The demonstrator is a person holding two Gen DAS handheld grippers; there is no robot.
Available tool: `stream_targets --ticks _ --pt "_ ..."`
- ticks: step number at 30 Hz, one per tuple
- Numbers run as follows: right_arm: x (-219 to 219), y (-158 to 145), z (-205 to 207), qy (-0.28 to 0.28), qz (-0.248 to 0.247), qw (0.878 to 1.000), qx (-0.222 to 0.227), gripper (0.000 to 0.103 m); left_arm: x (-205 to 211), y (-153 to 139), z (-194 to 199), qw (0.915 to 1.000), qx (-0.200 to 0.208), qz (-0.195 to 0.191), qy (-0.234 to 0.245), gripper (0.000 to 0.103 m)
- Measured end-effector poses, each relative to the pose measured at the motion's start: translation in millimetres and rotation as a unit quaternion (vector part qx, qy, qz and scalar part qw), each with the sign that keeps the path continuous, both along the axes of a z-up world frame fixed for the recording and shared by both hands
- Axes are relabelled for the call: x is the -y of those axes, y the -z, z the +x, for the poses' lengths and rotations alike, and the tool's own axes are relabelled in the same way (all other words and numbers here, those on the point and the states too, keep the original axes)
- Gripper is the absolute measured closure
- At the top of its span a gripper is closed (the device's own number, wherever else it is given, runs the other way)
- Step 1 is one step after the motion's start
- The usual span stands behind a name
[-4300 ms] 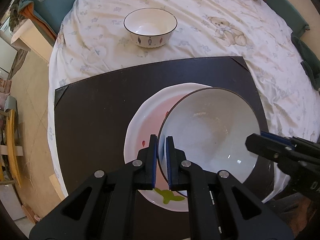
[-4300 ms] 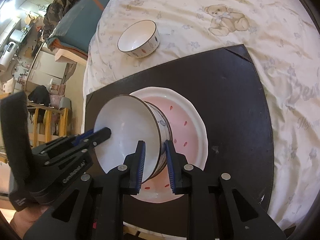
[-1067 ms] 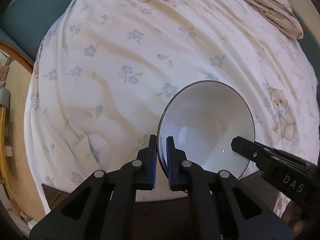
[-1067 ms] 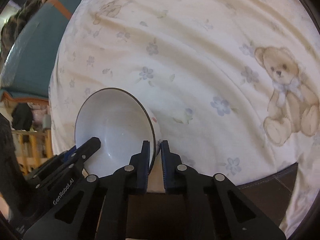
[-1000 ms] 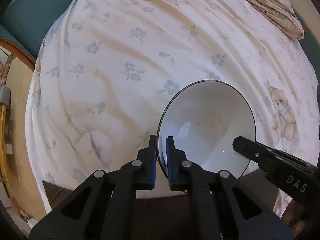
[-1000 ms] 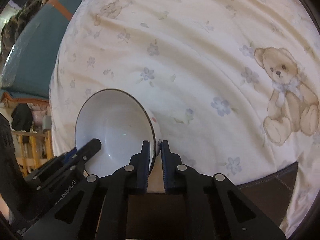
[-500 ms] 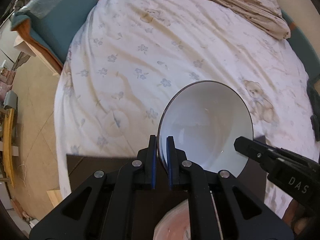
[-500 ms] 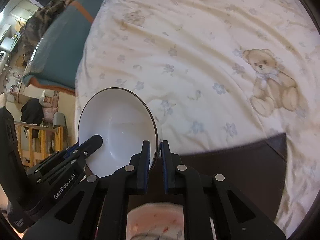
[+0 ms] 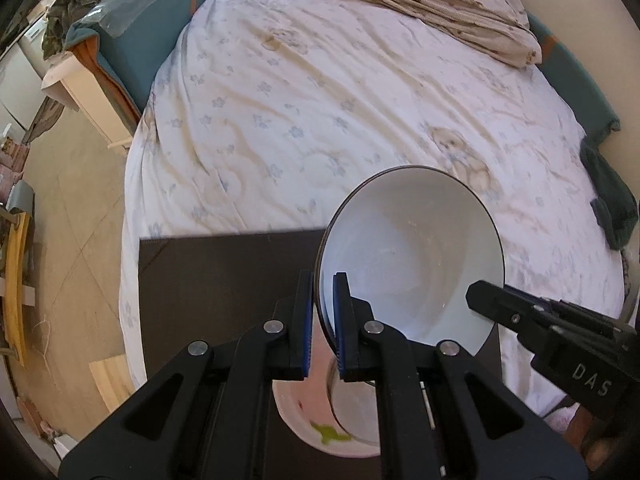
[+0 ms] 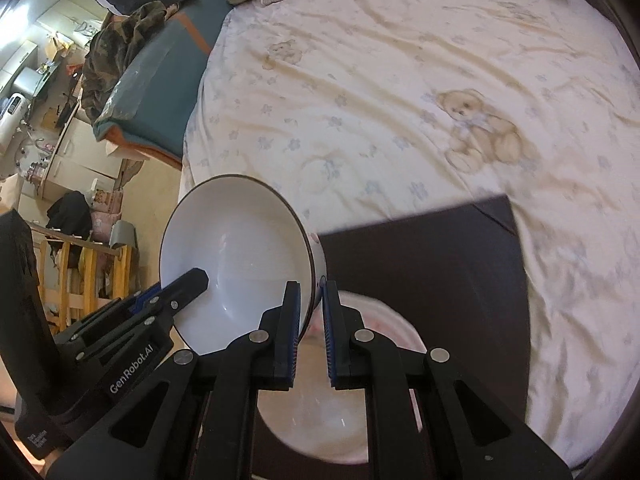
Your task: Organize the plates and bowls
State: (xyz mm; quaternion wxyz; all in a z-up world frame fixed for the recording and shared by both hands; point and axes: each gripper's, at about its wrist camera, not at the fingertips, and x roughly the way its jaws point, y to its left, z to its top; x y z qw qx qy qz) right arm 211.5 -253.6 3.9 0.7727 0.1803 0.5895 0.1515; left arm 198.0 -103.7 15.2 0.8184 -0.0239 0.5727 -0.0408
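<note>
The bowl hangs in the air, tilted, above the near part of the mat and the plate that lies on it. Both grippers hold it by the rim: the left gripper has its fingers clamped on the near-left edge, one pad inside and one outside, and the right gripper is clamped the same way on the opposite side. In the left view the right gripper's tip reaches in over the bowl's far wall.

On the plate something round and pale shows under the bowl, possibly a second bowl, though blur and the gripper bodies hide too much to be sure.

The step in hand looks like setting the bowl down onto the plate stack. To do it well, the two grippers should level the rim first, then lower together at one pace, so neither side drags or twists the thin edge out of the pads. The base should be centred over what waits below before contact. The fingers should part only once the bowl sits flat, one side after the other, drawing outward clear of the rim. The mat rests on a soft bed, so a gentle touch will keep the stack from rocking.
</note>
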Motion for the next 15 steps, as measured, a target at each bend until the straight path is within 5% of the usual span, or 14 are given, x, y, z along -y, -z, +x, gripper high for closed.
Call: stream_targets --ticks 15 --pt "20.6 15.1 -82.6 -0.006 0.007 0.999 -0.033 0.09 14.1 24.3 -59.8 0.9986 -0.035 0.007 0.039 0.096"
